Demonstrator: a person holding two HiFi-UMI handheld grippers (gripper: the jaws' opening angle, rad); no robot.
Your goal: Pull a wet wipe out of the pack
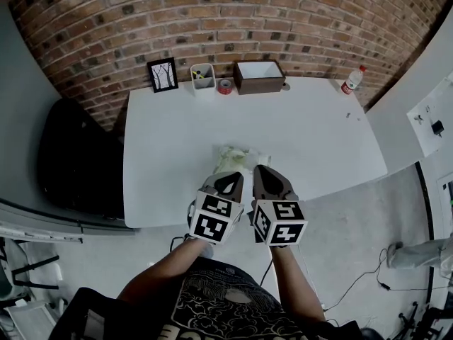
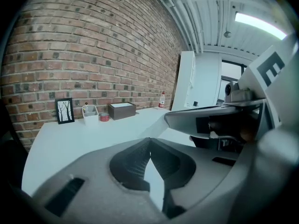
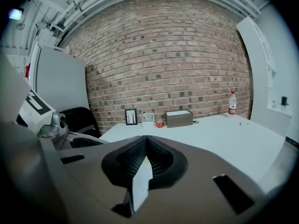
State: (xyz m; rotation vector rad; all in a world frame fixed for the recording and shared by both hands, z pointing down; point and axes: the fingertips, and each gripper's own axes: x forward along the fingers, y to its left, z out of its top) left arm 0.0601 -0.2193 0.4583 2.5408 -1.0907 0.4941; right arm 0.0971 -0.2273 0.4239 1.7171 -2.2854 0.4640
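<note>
A pale, crumpled wet wipe pack (image 1: 237, 158) lies on the white table (image 1: 318, 137) near its front edge. Both grippers hover side by side just in front of it, pointing at it. My left gripper (image 1: 231, 178) has its tips at the pack's near left side, and my right gripper (image 1: 262, 170) is at its near right. In each gripper view the ribbed jaws meet at the tip, left gripper (image 2: 149, 140) and right gripper (image 3: 146, 139), with nothing seen held. The jaws hide the pack in both gripper views.
Along the far edge by the brick wall stand a framed picture (image 1: 163, 74), a white pen cup (image 1: 202, 76), a red tape roll (image 1: 225, 86) and a brown box (image 1: 259, 76). A bottle (image 1: 352, 81) stands at the far right corner. A black chair (image 1: 74, 161) is left of the table.
</note>
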